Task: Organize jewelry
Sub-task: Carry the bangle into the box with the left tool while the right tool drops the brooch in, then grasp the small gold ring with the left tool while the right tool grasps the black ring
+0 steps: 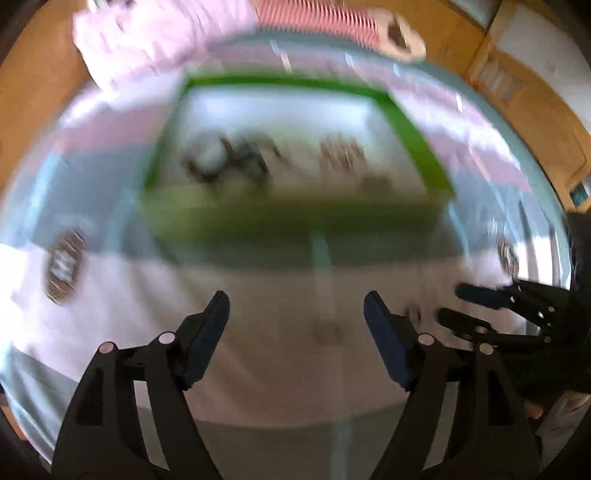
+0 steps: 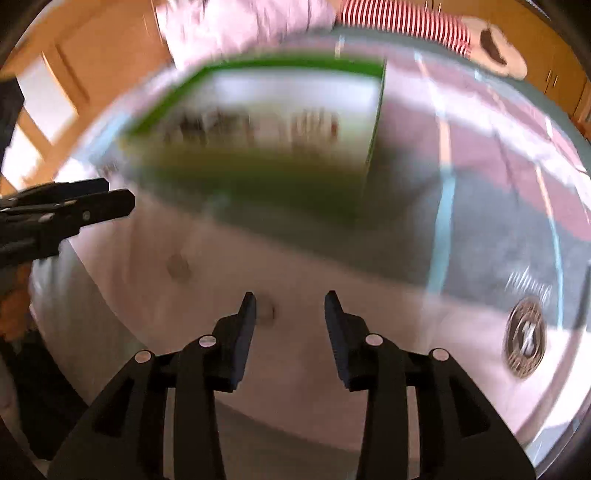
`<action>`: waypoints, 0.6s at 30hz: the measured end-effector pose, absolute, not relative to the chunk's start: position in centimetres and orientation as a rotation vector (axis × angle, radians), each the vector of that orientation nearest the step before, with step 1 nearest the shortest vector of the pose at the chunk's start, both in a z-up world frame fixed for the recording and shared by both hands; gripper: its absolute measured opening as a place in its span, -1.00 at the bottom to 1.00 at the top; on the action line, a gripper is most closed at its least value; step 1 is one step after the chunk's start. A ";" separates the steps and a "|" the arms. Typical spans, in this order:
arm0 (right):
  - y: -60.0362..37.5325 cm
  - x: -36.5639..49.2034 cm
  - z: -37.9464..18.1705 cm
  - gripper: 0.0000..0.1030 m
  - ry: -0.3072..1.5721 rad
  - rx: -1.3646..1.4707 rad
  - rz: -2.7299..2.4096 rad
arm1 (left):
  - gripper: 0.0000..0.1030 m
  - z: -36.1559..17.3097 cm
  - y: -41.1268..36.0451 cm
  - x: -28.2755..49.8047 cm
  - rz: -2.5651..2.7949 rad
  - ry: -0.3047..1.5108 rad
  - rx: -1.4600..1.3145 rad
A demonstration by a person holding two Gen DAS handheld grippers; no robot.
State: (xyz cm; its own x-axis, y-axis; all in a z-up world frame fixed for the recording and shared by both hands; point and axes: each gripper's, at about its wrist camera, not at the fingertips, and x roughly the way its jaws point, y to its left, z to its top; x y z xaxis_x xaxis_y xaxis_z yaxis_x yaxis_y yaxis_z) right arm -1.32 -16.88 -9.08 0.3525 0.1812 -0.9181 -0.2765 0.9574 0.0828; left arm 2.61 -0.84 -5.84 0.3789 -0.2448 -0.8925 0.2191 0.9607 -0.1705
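Observation:
Both views are motion-blurred. A green-rimmed tray [image 1: 413,140] with a pale floor lies on the cloth ahead and holds several dark, blurred jewelry pieces [image 1: 229,158]. It also shows in the right wrist view [image 2: 258,64]. My left gripper [image 1: 297,314] is open and empty above the cloth, short of the tray; it shows in the right wrist view [image 2: 118,201] at the left. My right gripper [image 2: 290,306] is open and empty; it shows in the left wrist view [image 1: 461,302] at the right. A small blurred piece [image 2: 266,314] lies on the cloth by the right gripper's left finger.
The surface is a patterned cloth [image 1: 110,295] in pink, grey and white with round badge prints [image 2: 524,339]. Pink fabric [image 1: 159,33] and a red-and-white striped item [image 1: 317,18] lie beyond the tray. Wooden cabinets [image 1: 535,103] stand behind.

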 end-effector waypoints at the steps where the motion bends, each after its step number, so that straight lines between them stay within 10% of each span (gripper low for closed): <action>1: -16.5 -1.3 -9.4 -0.25 1.175 -0.100 0.306 | 0.46 -6.9 -1.8 2.6 -0.301 1.169 0.000; 18: -15.1 -0.3 -10.1 -0.63 1.177 -0.178 0.275 | 0.24 -8.5 -4.2 2.3 -0.318 1.170 0.062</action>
State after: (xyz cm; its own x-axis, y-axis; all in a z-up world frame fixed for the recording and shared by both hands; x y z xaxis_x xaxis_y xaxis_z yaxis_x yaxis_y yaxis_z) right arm -0.30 -15.11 -10.12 0.3563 0.1198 -0.9267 -0.3041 0.9526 0.0062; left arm 2.28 -4.24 -8.45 0.3506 -0.2132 -0.9119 0.2772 0.9537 -0.1164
